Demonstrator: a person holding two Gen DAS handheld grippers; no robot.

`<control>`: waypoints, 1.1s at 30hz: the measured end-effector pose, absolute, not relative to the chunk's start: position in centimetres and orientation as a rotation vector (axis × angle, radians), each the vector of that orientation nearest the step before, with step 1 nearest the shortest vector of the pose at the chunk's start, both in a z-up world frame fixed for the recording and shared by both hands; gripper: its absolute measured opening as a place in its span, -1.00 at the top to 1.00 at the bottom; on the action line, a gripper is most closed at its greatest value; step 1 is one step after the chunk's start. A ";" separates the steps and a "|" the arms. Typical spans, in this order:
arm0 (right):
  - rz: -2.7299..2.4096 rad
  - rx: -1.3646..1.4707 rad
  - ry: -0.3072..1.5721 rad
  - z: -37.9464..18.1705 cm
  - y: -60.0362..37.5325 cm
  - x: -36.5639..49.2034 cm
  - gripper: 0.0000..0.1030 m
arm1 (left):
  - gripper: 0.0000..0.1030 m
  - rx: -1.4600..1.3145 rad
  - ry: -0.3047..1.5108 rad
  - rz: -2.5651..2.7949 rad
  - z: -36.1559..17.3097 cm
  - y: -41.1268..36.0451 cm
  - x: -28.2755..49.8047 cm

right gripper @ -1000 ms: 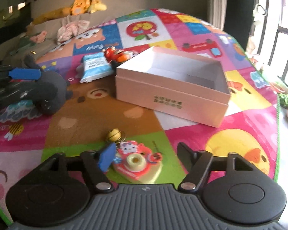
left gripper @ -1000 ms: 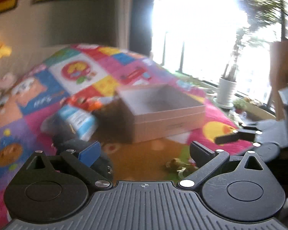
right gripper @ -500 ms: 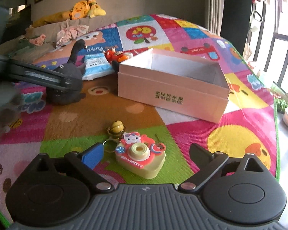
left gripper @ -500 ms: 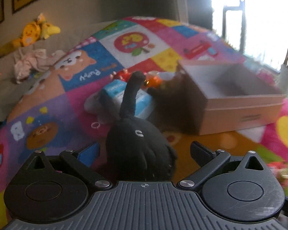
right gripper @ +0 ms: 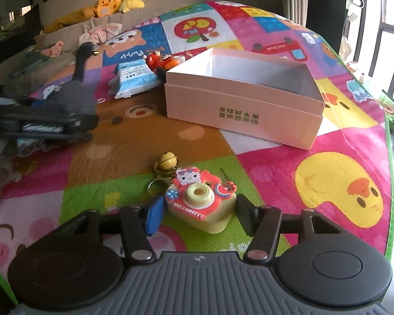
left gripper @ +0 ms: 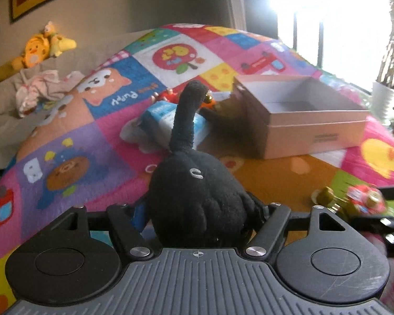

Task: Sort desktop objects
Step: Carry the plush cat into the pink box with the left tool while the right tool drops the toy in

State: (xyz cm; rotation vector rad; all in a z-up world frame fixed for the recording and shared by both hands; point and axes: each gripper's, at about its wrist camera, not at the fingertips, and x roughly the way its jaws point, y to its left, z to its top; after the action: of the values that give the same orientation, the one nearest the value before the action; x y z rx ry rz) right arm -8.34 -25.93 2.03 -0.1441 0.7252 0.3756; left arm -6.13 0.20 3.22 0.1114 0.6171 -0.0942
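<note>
Pink cardboard, open-topped and white inside, forms the box (right gripper: pixel 243 97) at 12 o'clock on the patchwork play mat (right gripper: pixel 275 173); nothing can be seen inside it, so the sorting is judged barely begun. A black plush toy (left gripper: pixel 197 197) is pinched between the closed-in fingers of the left gripper (left gripper: pixel 197 219), its long neck pointing to 12 o'clock. A Hello Kitty toy camera (right gripper: pixel 201 200), with a brass bell (right gripper: pixel 166 161) on its key ring, is bracketed by the right gripper (right gripper: pixel 197 214); the fingers are drawn close to its sides, though firm contact cannot be told. Left unsorted at 11 o'clock of the box are a blue tissue packet (right gripper: pixel 134 78) and a red figure (right gripper: pixel 161 61), just beside its far corner. Both toys at the grippers are judged yet to be carried to the box.
</note>
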 end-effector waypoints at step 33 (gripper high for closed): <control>0.300 -0.095 0.374 18.6 -34.1 -2.1 -0.10 | -0.90 0.137 0.387 -0.418 8.9 -9.1 6.6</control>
State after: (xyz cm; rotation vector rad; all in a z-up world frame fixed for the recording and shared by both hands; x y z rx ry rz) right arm -2.13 -34.07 18.55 -0.0950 0.3743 0.2998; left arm 6.63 -9.13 8.94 0.1371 0.3866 -0.4179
